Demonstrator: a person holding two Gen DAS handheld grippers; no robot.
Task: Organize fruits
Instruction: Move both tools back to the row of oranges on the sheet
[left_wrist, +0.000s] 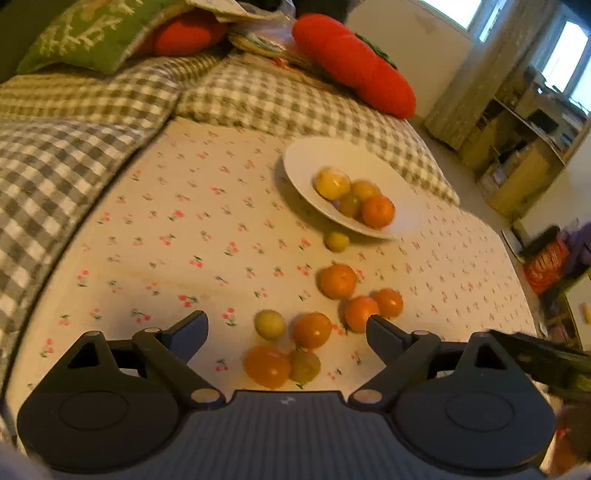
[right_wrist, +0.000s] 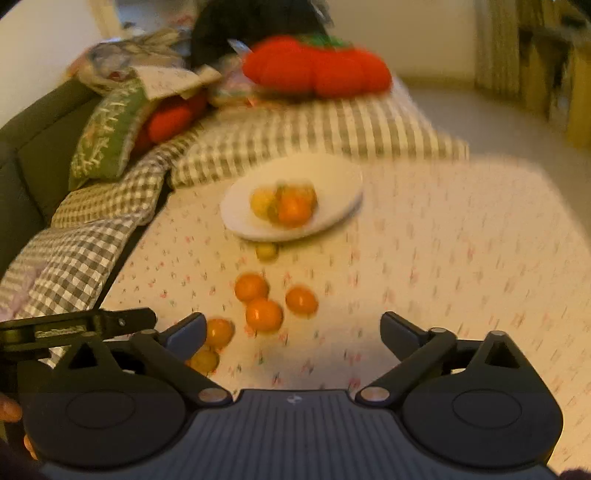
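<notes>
A white plate on the cherry-print sheet holds several fruits, among them an orange and a yellow fruit. Loose oranges and small yellow-green fruits lie scattered on the sheet in front of the plate. My left gripper hangs open above the nearest cluster, nothing between its fingers. The right wrist view is blurred: the plate sits ahead, loose oranges lie left of centre. My right gripper is open over bare sheet, with one orange beside its left finger.
Checked grey-and-white bedding borders the sheet at left and back. Red plush cushions and a green cushion lie behind. A wooden shelf stands at the far right. The other gripper's body shows at the right edge.
</notes>
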